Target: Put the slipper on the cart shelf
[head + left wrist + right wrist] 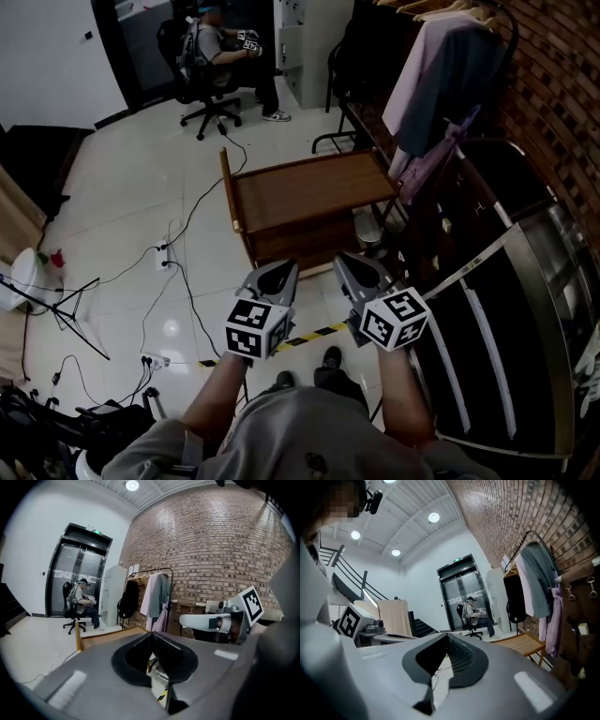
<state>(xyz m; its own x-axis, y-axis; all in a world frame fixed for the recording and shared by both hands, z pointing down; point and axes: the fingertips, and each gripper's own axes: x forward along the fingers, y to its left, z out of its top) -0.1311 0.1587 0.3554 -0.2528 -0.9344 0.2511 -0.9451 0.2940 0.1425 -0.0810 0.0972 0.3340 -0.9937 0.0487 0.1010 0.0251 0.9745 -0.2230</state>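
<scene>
Item 1: one brown wooden cart [309, 192] with a flat top shelf stands on the white tiled floor [141, 178] just ahead of the grippers. Its long axis runs crosswise in the head view, and its raised rail end is at the left. Item 2: one small pale grey object [367, 228] lies on the floor at the cart's near right corner; it is possibly the slipper, too dim and small to give its heading. Item 3: two grey grippers, the left gripper [152, 633] and the right gripper [445, 635], are held side by side, each with jaws closed tip to tip and holding nothing.
</scene>
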